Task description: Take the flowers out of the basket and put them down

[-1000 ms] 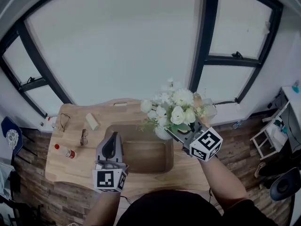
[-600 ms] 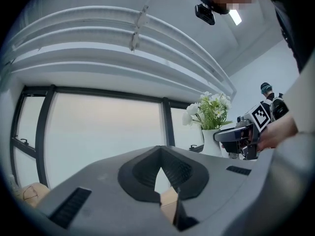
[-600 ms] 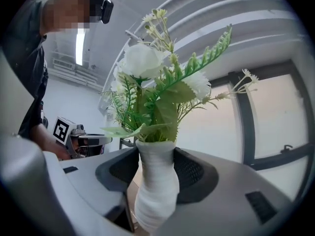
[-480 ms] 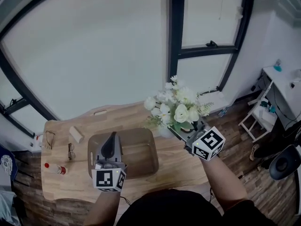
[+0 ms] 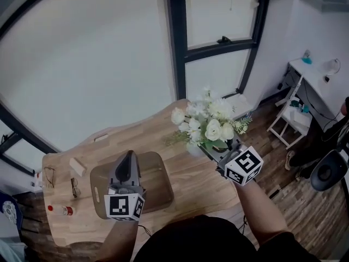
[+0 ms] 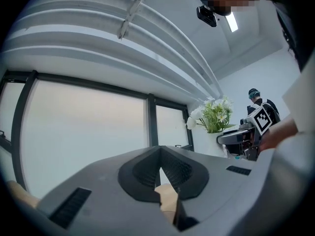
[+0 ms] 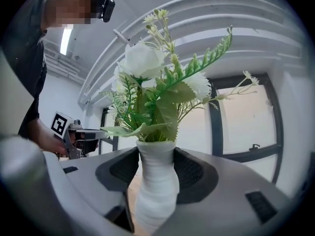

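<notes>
The flowers (image 5: 210,121) are out of the basket (image 5: 158,187): the right tool (image 5: 211,150) clamps their white vase (image 7: 155,181) above the desk's (image 5: 191,179) far right corner (setting down remains). Over the basket, the left tool (image 6: 160,167) is closed and empty.

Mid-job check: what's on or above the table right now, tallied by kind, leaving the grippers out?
Vase of flowers: 1
Basket: 1
Pairs of glasses: 2
Red-capped bottle: 1
Small pale block: 1
Total: 6
</notes>
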Motion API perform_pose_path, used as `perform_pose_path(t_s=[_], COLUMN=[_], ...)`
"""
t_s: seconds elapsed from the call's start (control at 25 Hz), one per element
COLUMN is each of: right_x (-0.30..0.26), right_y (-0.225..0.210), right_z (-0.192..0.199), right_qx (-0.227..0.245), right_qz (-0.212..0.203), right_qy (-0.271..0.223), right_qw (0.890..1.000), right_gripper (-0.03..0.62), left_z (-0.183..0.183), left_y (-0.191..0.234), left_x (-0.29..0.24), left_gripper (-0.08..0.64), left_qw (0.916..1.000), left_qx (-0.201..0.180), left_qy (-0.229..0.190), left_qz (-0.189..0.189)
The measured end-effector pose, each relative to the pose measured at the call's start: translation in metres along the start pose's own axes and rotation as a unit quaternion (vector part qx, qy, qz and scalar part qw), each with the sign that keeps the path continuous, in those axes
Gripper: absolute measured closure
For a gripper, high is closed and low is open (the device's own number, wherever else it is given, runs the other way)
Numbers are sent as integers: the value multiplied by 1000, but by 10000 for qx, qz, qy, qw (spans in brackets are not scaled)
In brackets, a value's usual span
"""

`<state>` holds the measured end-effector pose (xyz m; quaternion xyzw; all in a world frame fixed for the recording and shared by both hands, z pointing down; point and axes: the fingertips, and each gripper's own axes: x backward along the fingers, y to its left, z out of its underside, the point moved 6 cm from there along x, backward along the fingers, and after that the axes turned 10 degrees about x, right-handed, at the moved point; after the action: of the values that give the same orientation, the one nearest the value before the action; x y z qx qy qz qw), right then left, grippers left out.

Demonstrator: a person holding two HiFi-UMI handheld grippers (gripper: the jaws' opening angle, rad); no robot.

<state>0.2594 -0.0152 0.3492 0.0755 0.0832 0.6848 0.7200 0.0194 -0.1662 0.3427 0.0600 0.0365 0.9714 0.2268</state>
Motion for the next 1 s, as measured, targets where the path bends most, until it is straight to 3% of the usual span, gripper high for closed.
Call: perform_pose_path(t_s=[0.4,1.0], right_x=[10,7], right_y=[-5,-8], right_z=[38,115], right_qx=[50,-231], right_qz=[124,-82], right_qy=[253,643], right_qw=[9996,9976], right_gripper=[349,350], left_z=[20,63], left_y=[-4,-7], left_x=[-15,-13], left_gripper=[555,555], left_qw=[9998,9963], left_qx=[8,-1], left_qy=[215,567], left_qz=[-56,-641])
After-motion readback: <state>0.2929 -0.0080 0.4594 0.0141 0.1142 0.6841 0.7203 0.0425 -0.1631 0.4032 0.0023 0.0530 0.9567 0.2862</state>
